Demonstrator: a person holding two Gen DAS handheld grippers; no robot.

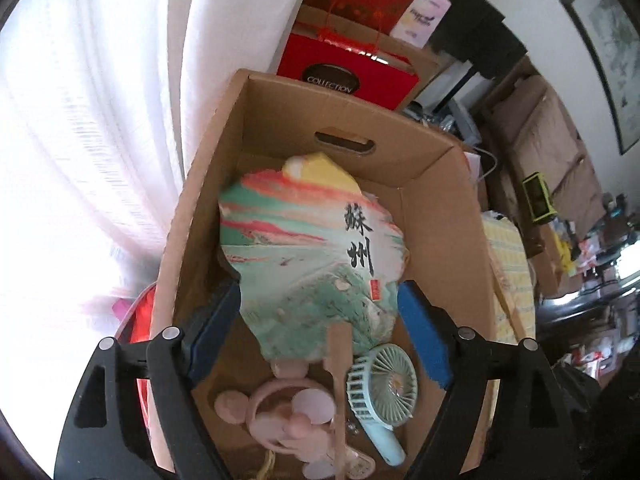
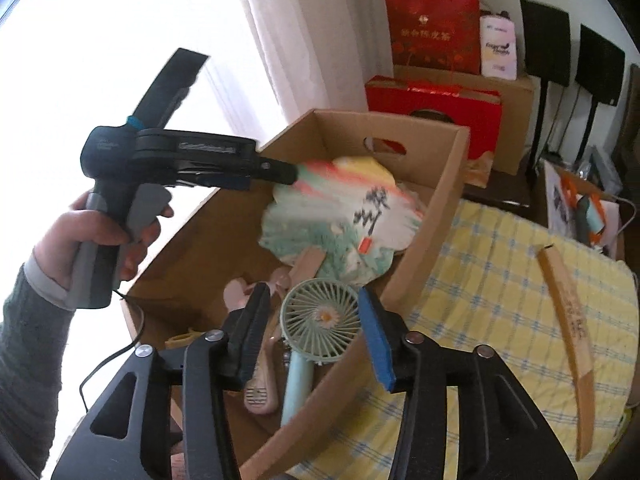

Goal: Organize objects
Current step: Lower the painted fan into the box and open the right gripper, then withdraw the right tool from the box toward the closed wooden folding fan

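While the corrugated cardboard box (image 1: 436, 208) sits open with an oval handle slot cut in its far wall, we hold the left gripper (image 1: 320, 316) above it, its blue-padded fingers spread wide on either side of the painted paper fan (image 1: 304, 248) without pinching it. That fan is flat and scalloped at the edge, washed in green, coral and yellow with black brush characters, and its pale wooden handle (image 1: 338, 364) runs toward six o'clock. Beneath it, at five o'clock, lies a mint plastic handheld fan (image 1: 380, 380) with a round ribbed grille; at seven o'clock a pink one (image 1: 288, 412) shows soft rounded blades and ear-like knobs.

From the right wrist, our right gripper (image 2: 312, 332) hangs apart too, one ribbed black pad and one blue foam pad framing the mint fan's grille at twelve o'clock. The box stands on a yellow checked cloth (image 2: 488, 280), woven and slightly rumpled. At three o'clock on that cloth lies a folded bamboo fan (image 2: 568, 328), long, smooth and slightly curved, well apart from the box. Sheer white curtains (image 2: 304, 40) hang at eleven o'clock.
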